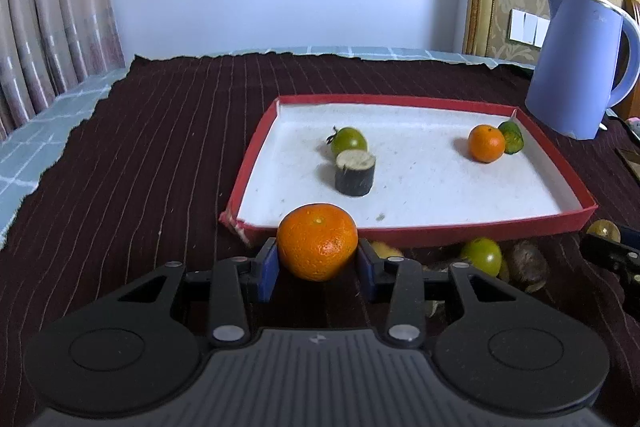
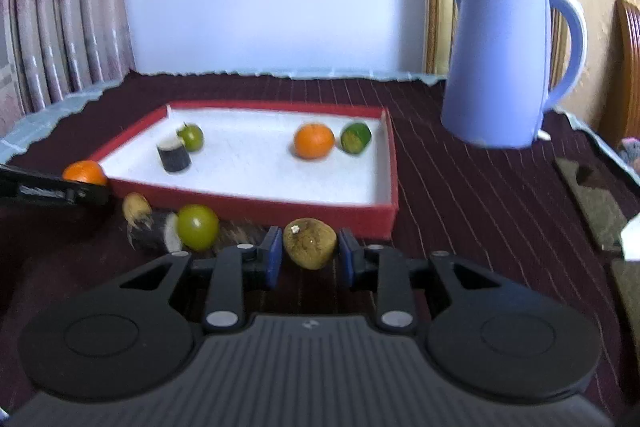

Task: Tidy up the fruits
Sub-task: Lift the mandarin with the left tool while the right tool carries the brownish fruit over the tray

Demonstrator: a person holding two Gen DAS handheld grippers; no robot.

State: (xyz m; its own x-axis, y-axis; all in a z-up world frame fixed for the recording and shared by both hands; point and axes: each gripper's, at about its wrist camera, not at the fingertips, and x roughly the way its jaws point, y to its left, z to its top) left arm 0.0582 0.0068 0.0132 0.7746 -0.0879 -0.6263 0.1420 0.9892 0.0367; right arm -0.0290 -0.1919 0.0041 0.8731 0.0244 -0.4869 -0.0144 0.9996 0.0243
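L gripper (image 1: 318,259) was clamped on a firm, light orange (image 1: 317,247) at its widest girth, just before the red tray (image 1: 416,233), while R gripper (image 2: 308,259) pinched a brownish fruit (image 2: 309,242), prob. soft, w/ gentle squeeze advisable.

Two oranges (image 1: 317,247), three green fruits (image 2: 198,227), one tray (image 2: 256,205), one kettle (image 2: 500,67)

A blue kettle (image 2: 500,63) stands on the dark striped cloth (image 1: 132,155), pink curtains (image 1: 48,7) at the left.
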